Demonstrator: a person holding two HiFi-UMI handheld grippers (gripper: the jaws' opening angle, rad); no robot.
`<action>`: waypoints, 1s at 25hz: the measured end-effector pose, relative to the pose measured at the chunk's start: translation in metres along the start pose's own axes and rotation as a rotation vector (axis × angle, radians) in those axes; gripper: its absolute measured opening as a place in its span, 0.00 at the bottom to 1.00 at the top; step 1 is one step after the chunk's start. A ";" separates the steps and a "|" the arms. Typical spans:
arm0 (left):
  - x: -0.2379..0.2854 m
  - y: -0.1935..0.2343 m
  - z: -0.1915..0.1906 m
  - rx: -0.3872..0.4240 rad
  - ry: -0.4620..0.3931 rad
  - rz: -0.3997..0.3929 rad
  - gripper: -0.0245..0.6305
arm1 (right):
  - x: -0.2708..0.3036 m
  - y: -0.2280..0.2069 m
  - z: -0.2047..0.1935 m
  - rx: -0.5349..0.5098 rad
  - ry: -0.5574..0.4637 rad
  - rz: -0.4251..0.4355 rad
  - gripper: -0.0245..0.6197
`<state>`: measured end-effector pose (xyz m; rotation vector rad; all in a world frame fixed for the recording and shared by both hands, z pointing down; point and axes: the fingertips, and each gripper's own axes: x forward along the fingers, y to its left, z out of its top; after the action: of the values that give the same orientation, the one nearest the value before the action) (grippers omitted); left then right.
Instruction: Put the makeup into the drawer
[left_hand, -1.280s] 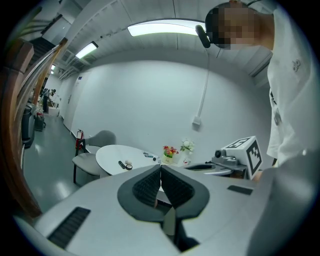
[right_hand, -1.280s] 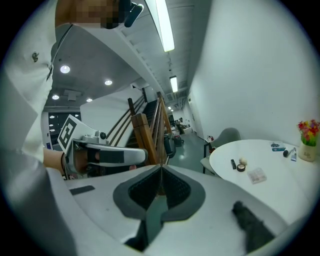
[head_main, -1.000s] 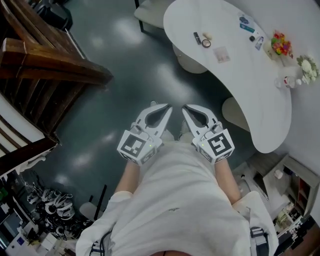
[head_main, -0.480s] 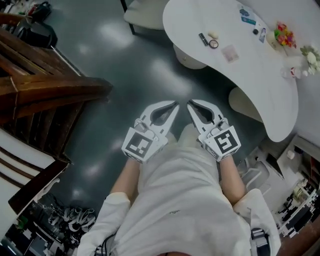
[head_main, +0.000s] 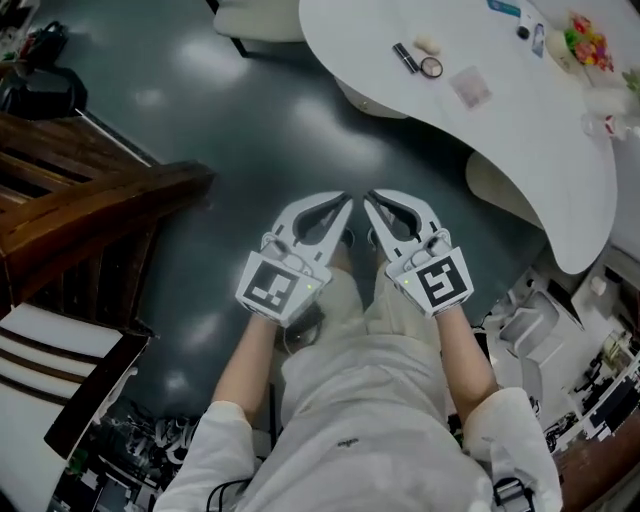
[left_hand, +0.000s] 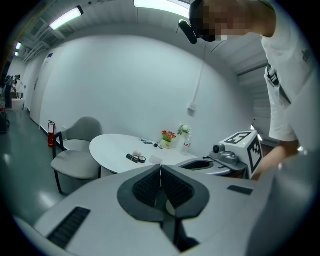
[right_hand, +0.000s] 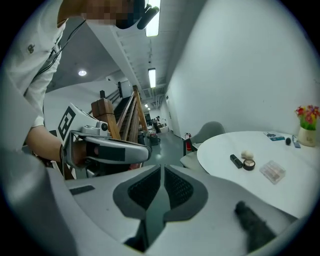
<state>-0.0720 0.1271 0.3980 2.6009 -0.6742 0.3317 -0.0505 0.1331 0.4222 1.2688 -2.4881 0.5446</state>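
Observation:
The makeup lies on a white curved table (head_main: 520, 140) at the top right of the head view: a black lipstick tube (head_main: 405, 57), a round compact (head_main: 431, 67), a beige puff (head_main: 427, 44) and a clear flat box (head_main: 470, 87). My left gripper (head_main: 343, 203) and right gripper (head_main: 370, 203) hang side by side over the dark floor, well short of the table, tips almost touching. Both are shut and empty. The left gripper view looks past its gripper (left_hand: 160, 172) to the lipstick (left_hand: 132, 158). The right gripper view looks over its gripper (right_hand: 162, 172) at the compact (right_hand: 248, 164).
A wooden stair structure (head_main: 90, 200) fills the left side. A grey chair (left_hand: 77, 160) stands at the table's near end. Flowers in a pot (head_main: 588, 45) and small items sit at the table's far end. Cluttered equipment (head_main: 590, 380) lies at the lower right.
Both grippers have sunk and drawn closer together, still shut. The view has shifted, so the wooden stairs slid down the left side and the table moved toward the top edge.

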 end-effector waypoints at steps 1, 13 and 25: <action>0.007 0.006 -0.007 0.002 0.001 0.004 0.05 | 0.005 -0.005 -0.007 0.002 0.000 0.001 0.06; 0.076 0.059 -0.100 0.010 0.013 0.040 0.05 | 0.057 -0.065 -0.086 0.024 -0.050 -0.005 0.06; 0.102 0.094 -0.167 0.005 0.073 0.054 0.05 | 0.122 -0.112 -0.193 -0.019 0.042 -0.067 0.06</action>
<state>-0.0527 0.0892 0.6103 2.5650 -0.7203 0.4438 -0.0107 0.0748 0.6661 1.3146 -2.4012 0.5244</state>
